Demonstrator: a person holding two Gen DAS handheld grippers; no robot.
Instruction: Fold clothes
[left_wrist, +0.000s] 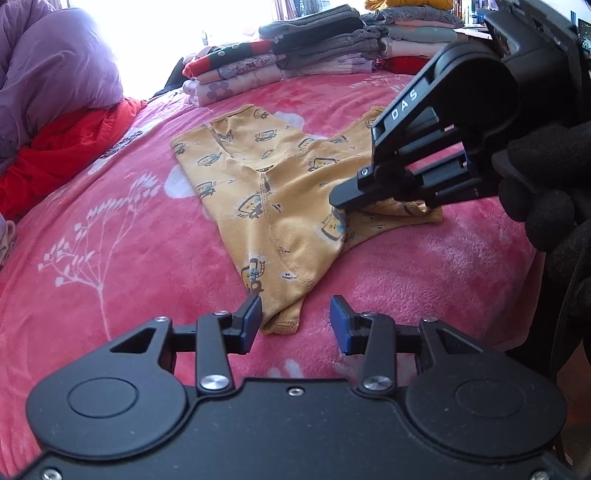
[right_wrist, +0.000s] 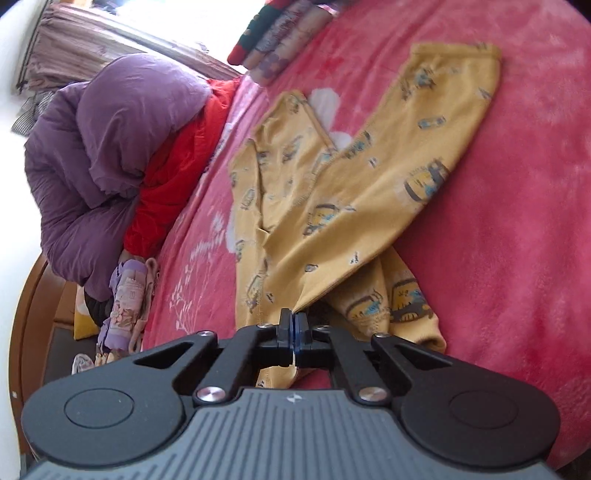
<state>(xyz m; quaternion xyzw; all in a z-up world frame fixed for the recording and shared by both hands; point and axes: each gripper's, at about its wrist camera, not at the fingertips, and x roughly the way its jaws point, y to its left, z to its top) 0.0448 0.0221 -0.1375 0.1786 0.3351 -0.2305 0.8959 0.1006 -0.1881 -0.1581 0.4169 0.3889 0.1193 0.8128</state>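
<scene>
— Tongs first: what are the left tongs (left_wrist: 295, 319) doing?
— Jaws spread wide, blue pads (left_wrist: 252, 319) empty, hovering low just above the near tip of the yellow printed pants (left_wrist: 266, 192).
— And the right tongs (right_wrist: 294, 329)?
— Pinched tight on a fold of that same yellow cloth. In the left wrist view they reach in from the right, tilted down at the fabric, with a black-gloved hand (left_wrist: 546, 199) behind them.
— Where are the pants?
— Spread on the pink floral blanket (left_wrist: 110, 240) on the bed, partly folded over themselves.
— Anything only one view shows?
— The left one shows stacks of folded clothes (left_wrist: 288, 62) at the far side of the bed; the right one shows a wooden bed frame (right_wrist: 33, 295) beside the purple quilt (right_wrist: 107, 147) and the red cloth (right_wrist: 177, 184) lying against it.
</scene>
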